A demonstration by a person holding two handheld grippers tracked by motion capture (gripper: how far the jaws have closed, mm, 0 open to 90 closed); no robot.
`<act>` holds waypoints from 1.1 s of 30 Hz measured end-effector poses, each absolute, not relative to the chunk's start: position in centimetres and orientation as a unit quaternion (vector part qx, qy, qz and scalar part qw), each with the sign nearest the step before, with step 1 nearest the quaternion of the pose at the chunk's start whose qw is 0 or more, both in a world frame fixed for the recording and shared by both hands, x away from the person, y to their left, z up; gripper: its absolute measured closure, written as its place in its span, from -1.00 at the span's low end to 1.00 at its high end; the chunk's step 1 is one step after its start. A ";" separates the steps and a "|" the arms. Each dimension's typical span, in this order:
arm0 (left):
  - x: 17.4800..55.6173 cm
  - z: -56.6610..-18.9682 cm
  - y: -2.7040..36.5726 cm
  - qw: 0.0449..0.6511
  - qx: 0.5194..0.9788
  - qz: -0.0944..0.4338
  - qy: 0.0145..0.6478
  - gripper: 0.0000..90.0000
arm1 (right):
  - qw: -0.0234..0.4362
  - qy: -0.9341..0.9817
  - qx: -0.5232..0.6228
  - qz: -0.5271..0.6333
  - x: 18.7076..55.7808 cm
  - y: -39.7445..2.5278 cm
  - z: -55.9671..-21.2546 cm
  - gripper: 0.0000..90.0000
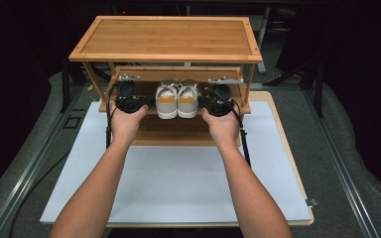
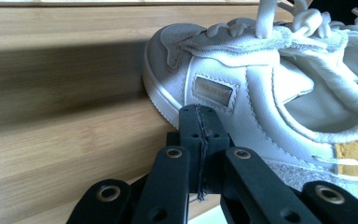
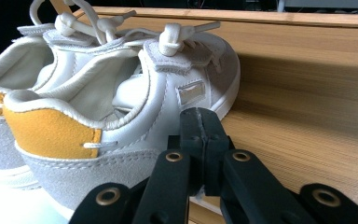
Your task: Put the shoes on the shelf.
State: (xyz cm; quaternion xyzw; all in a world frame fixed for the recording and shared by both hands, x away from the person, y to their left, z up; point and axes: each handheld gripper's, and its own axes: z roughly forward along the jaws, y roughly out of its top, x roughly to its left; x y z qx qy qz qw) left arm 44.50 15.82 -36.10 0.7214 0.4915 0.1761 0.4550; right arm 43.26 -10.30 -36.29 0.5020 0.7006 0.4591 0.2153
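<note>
Pair of white leather sneakers with yellow suede heels point(image 1: 177, 98) on bamboo rack's middle shelf point(image 1: 144, 90), left claw point(image 2: 200, 122) closed empty left of the pair, right claw point(image 3: 200, 123) closed empty right of it

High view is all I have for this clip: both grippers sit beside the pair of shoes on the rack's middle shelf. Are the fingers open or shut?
Observer: The left gripper has its fingers pressed together with nothing between them.
Operator: And the right one?
Observer: The right gripper is shut too, and empty, its tip beside the outer side of the second shoe.
Operator: Is the left touching its shoe?
Observer: I cannot tell. Its tip lies in front of the white shoe, just below a small rectangular tag on the side.
</note>
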 end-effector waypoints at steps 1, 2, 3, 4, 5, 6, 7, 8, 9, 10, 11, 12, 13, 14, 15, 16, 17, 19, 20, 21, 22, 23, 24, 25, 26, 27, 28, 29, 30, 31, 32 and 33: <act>44.5 -36.1 15.8 0.455 0.722 0.178 0.490 1.00 | 0.217 0.703 0.501 0.456 43.2 -10.3 -36.3 1.00; 44.5 -36.1 15.8 0.456 0.721 0.179 0.491 1.00 | 0.218 0.704 0.498 0.457 43.2 -10.2 -36.3 1.00; 44.5 -36.1 15.8 0.457 0.720 0.179 0.491 1.00 | 0.219 0.704 0.497 0.457 43.2 -10.2 -36.3 1.00; 44.6 -36.2 15.8 0.457 0.720 0.179 0.490 1.00 | 0.221 0.703 0.499 0.456 43.2 -10.2 -36.3 1.00; 44.6 -36.2 15.8 0.458 0.720 0.180 0.490 1.00 | 0.222 0.702 0.500 0.456 43.2 -10.2 -36.3 1.00; 44.6 -36.2 15.8 0.458 0.718 0.179 0.492 1.00 | 0.219 0.701 0.501 0.457 43.2 -10.2 -36.3 1.00; 44.7 -36.2 15.8 0.460 0.716 0.178 0.494 1.00 | 0.217 0.702 0.500 0.459 43.3 -10.2 -36.3 1.00; 44.8 -36.2 15.8 0.459 0.717 0.179 0.493 1.00 | 0.216 0.701 0.501 0.459 43.3 -10.2 -36.3 1.00; 44.9 -36.2 15.8 0.459 0.717 0.179 0.493 1.00 | 0.218 0.700 0.502 0.458 43.4 -10.2 -36.3 1.00; 44.9 -36.2 15.8 0.459 0.716 0.179 0.494 1.00 | 0.222 0.696 0.506 0.459 43.4 -10.1 -36.4 1.00; 45.0 -36.2 15.7 0.459 0.716 0.179 0.494 1.00 | 0.222 0.695 0.506 0.460 43.5 -10.2 -36.4 1.00; 45.1 -36.2 15.7 0.459 0.717 0.181 0.493 1.00 | 0.222 0.695 0.506 0.460 43.5 -10.2 -36.4 1.00; 45.2 -36.2 15.7 0.460 0.715 0.180 0.494 1.00 | 0.220 0.693 0.507 0.462 43.6 -10.2 -36.4 1.00; 45.3 -36.3 15.7 0.460 0.716 0.182 0.493 1.00 | 0.218 0.695 0.507 0.462 43.7 -10.3 -36.4 1.00; 45.4 -36.3 15.7 0.460 0.715 0.183 0.493 1.00 | 0.217 0.694 0.507 0.462 43.8 -10.3 -36.4 1.00; 45.5 -36.3 15.6 0.461 0.714 0.183 0.494 1.00 | 0.219 0.690 0.510 0.465 43.9 -10.3 -36.5 1.00; 45.6 -36.3 15.6 0.459 0.715 0.183 0.495 1.00 | 0.220 0.690 0.510 0.465 44.0 -10.3 -36.5 1.00; 45.9 -36.4 15.6 0.462 0.715 0.183 0.492 1.00 | 0.220 0.687 0.512 0.465 44.3 -10.3 -36.5 1.00; 46.0 -36.4 15.6 0.465 0.712 0.180 0.495 1.00 | 0.222 0.689 0.512 0.463 44.5 -10.3 -36.5 1.00; 46.2 -36.4 15.5 0.465 0.712 0.180 0.494 1.00 | 0.222 0.692 0.511 0.460 44.7 -10.4 -36.4 1.00; 46.3 -36.4 15.5 0.466 0.711 0.179 0.495 1.00 | 0.223 0.689 0.512 0.462 44.8 -10.3 -36.4 1.00; 46.5 -36.4 15.5 0.465 0.712 0.183 0.494 1.00 | 0.223 0.691 0.511 0.460 44.9 -10.4 -36.4 1.00; 46.5 -36.4 15.4 0.460 0.711 0.190 0.496 1.00 | 0.222 0.688 0.512 0.463 45.1 -10.4 -36.5 1.00; 46.9 -36.4 15.6 0.463 0.725 0.181 0.476 1.00 | 0.223 0.688 0.513 0.463 45.2 -10.4 -36.5 1.00; 46.8 -36.4 15.3 0.459 0.708 0.189 0.502 1.00 | 0.220 0.690 0.512 0.461 45.4 -10.4 -36.5 1.00; 47.2 -36.4 15.4 0.463 0.715 0.185 0.490 1.00 | 0.223 0.691 0.513 0.459 45.6 -10.4 -36.4 1.00; 47.3 -36.4 15.4 0.463 0.713 0.184 0.493 1.00 | 0.226 0.687 0.516 0.460 45.8 -10.4 -36.5 1.00; 47.5 -36.5 15.4 0.468 0.709 0.179 0.497 1.00 | 0.222 0.689 0.517 0.457 45.9 -10.4 -36.4 1.00; 47.6 -36.6 15.5 0.469 0.709 0.177 0.496 1.00 | 0.223 0.690 0.517 0.455 46.1 -10.3 -36.4 1.00; 47.8 -36.7 15.6 0.472 0.709 0.176 0.494 1.00 | 0.229 0.687 0.517 0.456 46.3 -10.2 -36.4 1.00; 48.0 -36.7 15.6 0.473 0.709 0.174 0.494 1.00 | 0.227 0.692 0.515 0.452 46.4 -10.2 -36.3 1.00; 48.1 -36.7 15.7 0.473 0.710 0.172 0.493 1.00 | 0.232 0.689 0.516 0.452 46.6 -10.1 -36.4 1.00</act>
